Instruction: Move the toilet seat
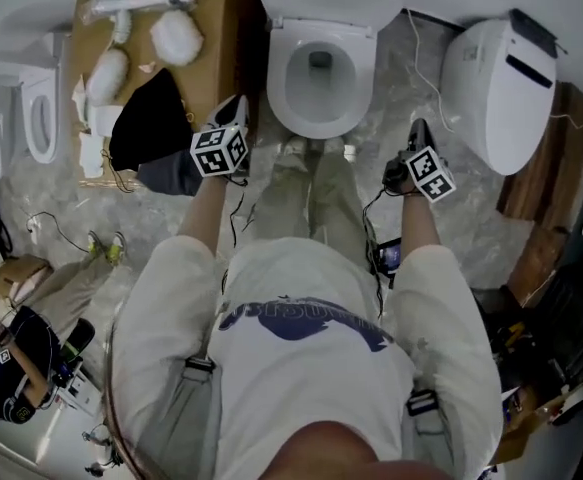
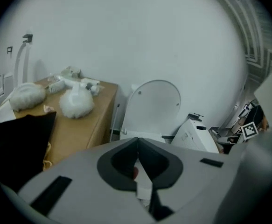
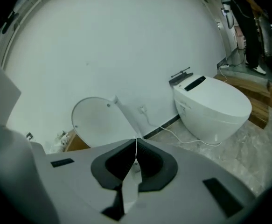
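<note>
Flanking the toilet bowl [image 1: 319, 80], left tongs [image 1: 237, 108] and right tongs [image 1: 418, 128] are pressed together, empty; toilet seat [image 2: 156, 104] stands upright at far wall, untouched, move seemingly all left.

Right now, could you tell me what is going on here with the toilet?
A person stands facing an open toilet bowl with a handheld gripper in each hand. The left gripper and right gripper are both shut and empty. They are held low on either side of the bowl, and neither is on the toilet yet. The toilet's lid stands upright against the wall. A second toilet, lid closed, sits on the floor to the right.
</note>
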